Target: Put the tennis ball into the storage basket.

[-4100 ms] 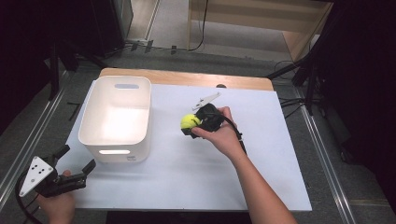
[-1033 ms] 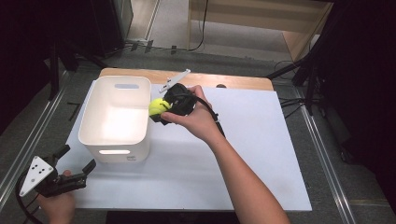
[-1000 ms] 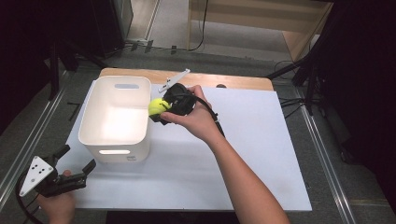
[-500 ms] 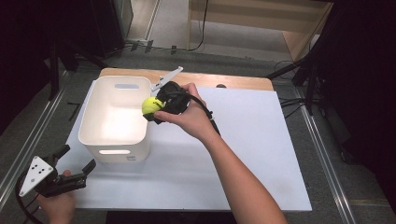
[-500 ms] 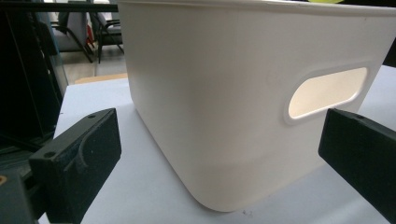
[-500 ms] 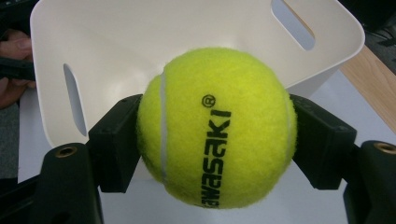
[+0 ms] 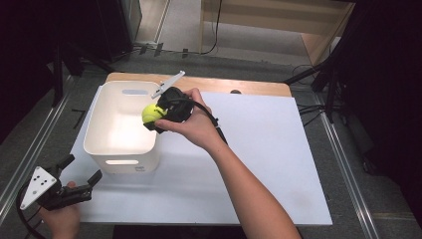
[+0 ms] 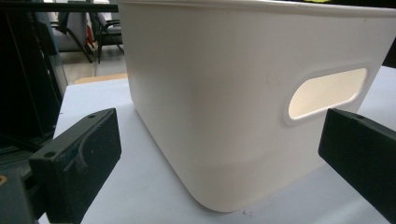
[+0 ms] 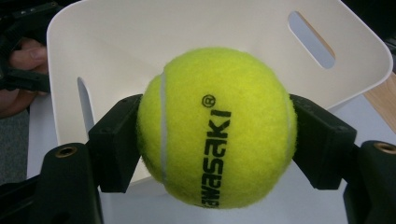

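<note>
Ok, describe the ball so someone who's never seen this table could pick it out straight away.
Start at the white board covering the table, then find the white plastic bin with slot handles at its left end. Over the bin's right rim, the right tool clamps a tennis ball between its black jaws. It is fuzzy, bright yellow-green, with black lettering.

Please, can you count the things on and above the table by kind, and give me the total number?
Tennis ball: 1, yellow, clamped in the right gripper above the bin's rim.
White plastic bin: 1, standing on the white board.
Handheld grippers: 2, right gripper and left gripper.
White board covering the table: 1.
Total: 5
</note>
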`<state>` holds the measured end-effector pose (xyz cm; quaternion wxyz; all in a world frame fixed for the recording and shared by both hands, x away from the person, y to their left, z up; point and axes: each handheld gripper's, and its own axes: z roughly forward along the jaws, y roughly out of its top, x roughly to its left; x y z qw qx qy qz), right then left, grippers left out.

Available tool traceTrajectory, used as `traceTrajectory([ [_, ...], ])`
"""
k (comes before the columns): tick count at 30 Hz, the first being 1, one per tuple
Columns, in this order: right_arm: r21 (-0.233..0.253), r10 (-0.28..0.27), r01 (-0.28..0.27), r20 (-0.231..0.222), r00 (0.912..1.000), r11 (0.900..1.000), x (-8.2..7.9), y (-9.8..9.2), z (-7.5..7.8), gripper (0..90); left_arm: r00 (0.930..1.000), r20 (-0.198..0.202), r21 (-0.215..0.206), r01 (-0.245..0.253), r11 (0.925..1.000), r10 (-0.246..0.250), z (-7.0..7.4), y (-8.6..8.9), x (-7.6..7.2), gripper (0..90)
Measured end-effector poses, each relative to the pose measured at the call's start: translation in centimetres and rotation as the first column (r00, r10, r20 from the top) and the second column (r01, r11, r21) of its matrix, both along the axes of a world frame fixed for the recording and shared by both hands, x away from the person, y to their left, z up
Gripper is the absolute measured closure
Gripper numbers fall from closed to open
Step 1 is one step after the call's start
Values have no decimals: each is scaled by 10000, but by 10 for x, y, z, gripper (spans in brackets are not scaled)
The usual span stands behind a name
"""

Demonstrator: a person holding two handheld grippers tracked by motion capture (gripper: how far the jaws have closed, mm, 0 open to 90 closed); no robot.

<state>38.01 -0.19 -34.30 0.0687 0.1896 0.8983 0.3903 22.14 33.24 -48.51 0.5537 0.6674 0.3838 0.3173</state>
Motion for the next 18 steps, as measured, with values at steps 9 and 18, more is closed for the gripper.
traceTrajectory([
  [9,15,220,-220,18,9998,9998,-1,12,-2,244,10000,0,-59,1,10000,-1,0,0,0,0],
  [18,-107,300,-300,7,9995,9995,-3,20,-6,244,10000,-33,-42,10,10000,-10,0,1,0,0],
])
